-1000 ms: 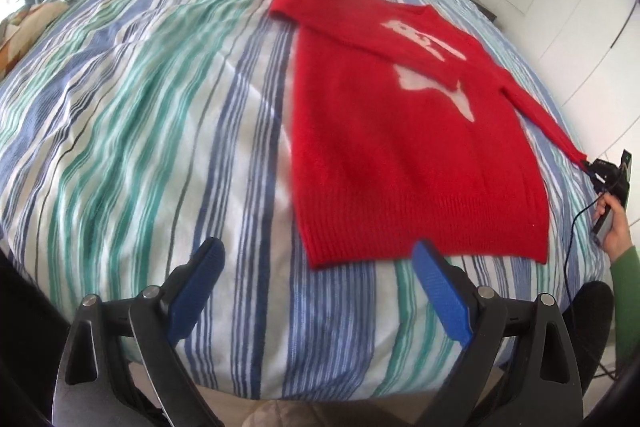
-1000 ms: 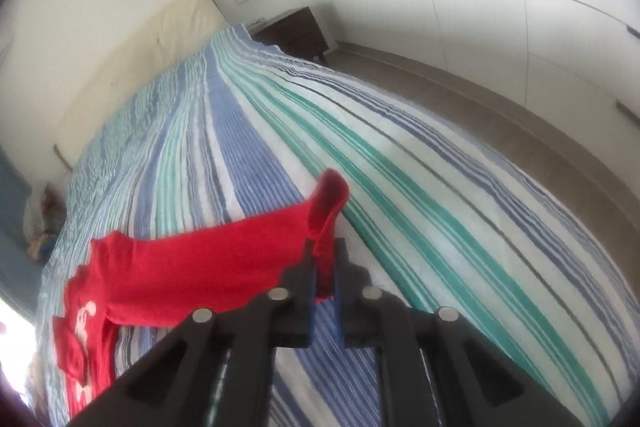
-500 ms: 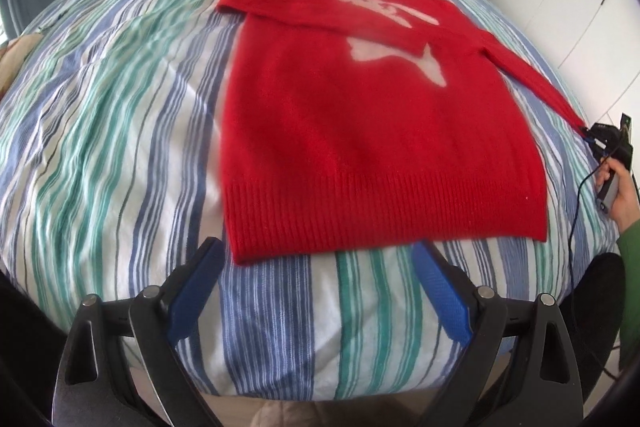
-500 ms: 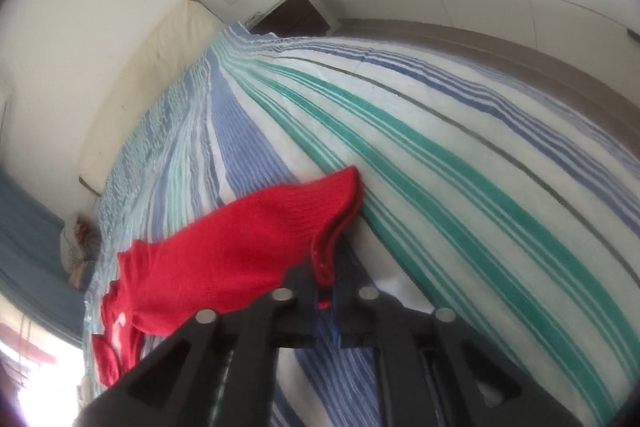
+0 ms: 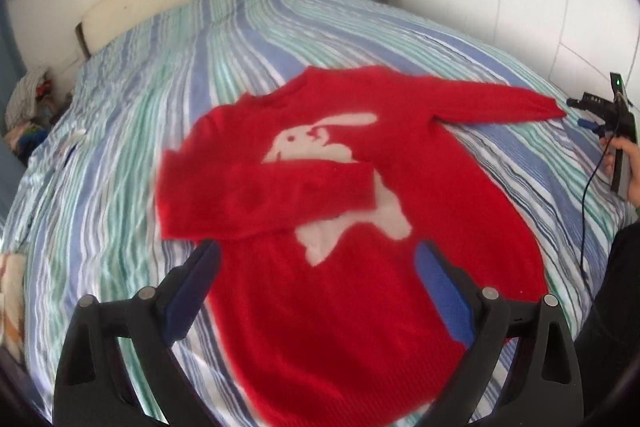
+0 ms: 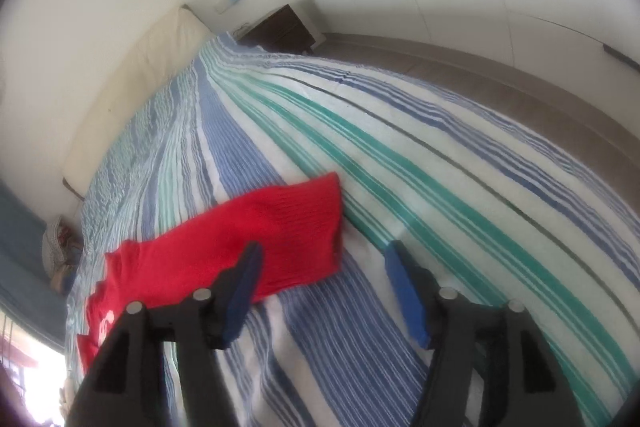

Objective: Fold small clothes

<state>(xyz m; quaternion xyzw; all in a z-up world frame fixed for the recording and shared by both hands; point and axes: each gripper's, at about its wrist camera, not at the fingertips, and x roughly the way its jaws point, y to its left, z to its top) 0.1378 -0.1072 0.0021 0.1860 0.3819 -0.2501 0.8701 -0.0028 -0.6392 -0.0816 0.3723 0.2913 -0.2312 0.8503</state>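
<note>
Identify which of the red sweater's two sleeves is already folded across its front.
The sleeve lying across the sweater over the white rabbit; the other sleeve stretches straight out on the striped bedspread.

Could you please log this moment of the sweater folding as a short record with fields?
garment: red sweater with a white rabbit motif, lying flat
surface: striped bed cover
near sleeve: folded across the chest
far sleeve: stretched out flat, cuff lying on the cover
left tool: open, over the sweater's lower part, holding nothing
right tool: jaws have just been opening; cuff released, nothing between them
</note>
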